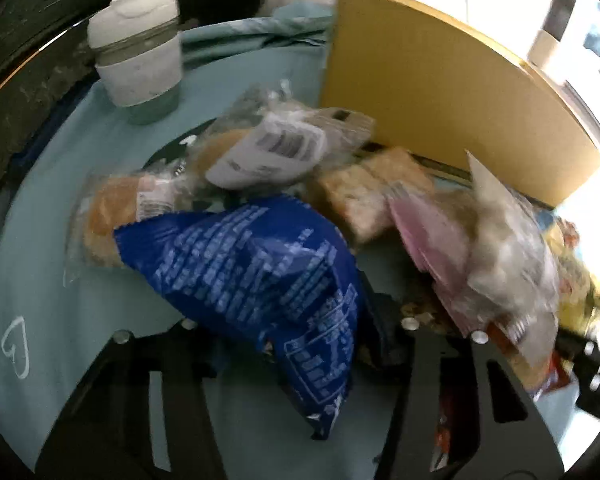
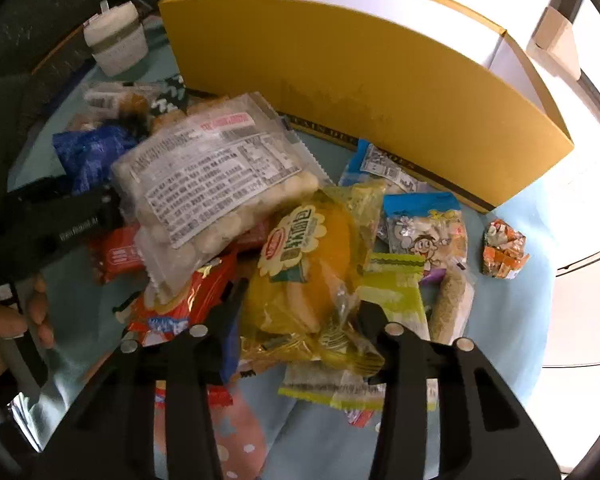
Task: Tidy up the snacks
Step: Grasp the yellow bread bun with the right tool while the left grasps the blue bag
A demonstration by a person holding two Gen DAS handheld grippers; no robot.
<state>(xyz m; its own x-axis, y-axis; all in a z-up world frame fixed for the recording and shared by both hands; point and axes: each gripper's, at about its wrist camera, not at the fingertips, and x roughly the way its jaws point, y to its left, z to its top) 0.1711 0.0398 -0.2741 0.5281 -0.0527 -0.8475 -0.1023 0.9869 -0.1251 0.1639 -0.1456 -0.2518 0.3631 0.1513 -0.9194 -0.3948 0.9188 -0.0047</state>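
Observation:
A pile of snack packets lies on a light blue cloth [image 1: 40, 264] before a yellow cardboard box [image 2: 360, 80]. In the left wrist view my left gripper [image 1: 296, 344] is shut on a blue crinkly packet [image 1: 260, 264], which hangs between the fingers. Clear bread packets [image 1: 268, 148] and a pink packet [image 1: 428, 236] lie behind it. In the right wrist view my right gripper [image 2: 300, 320] is closed around a yellow packet [image 2: 308, 268] on top of the pile. A clear bag of white balls [image 2: 216, 184] lies to its left. The left gripper also shows at the left edge [image 2: 76, 220].
A white lidded cup [image 1: 136, 52] stands at the back left of the cloth. The yellow box [image 1: 440, 80] is open on top with white dividers. A small orange wrapped snack [image 2: 504, 252] lies alone at the right. Red packets [image 2: 180, 300] and a green packet [image 2: 396, 292] lie under the pile.

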